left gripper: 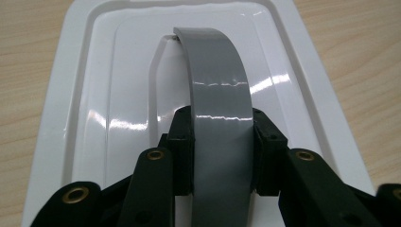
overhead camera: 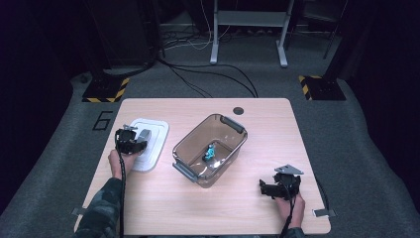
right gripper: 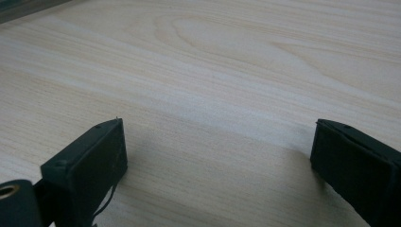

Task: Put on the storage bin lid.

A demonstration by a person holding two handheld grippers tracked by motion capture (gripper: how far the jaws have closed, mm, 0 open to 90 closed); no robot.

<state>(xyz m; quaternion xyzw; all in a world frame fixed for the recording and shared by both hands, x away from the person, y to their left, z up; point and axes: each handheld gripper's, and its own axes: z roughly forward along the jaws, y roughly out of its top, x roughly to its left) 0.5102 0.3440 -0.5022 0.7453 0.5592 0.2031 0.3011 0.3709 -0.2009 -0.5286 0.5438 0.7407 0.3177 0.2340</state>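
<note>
While clamped between the two black jaws of the left gripper (left gripper: 221,142), sticks up from the middle of the flat white plastic lid (left gripper: 85,118): a curved grey plastic handle (left gripper: 220,94). Pinched tight on both sides, with the pads pressing on its edges. Arches away from the gripper and joins the lid at its far end. Lies flat on the pale wooden table (overhead camera: 148,208), that lid, at the left side, well apart from the clear brown plastic box with grey handles (overhead camera: 195,141) in the middle. Sits at the bottom of that box: a small blue and black toy (overhead camera: 211,151). Rests low at the right near corner of the table, the right gripper (overhead camera: 270,189), jaws spread wide with only bare wood between them. Grasps nothing and touches no thing of the work.
</note>
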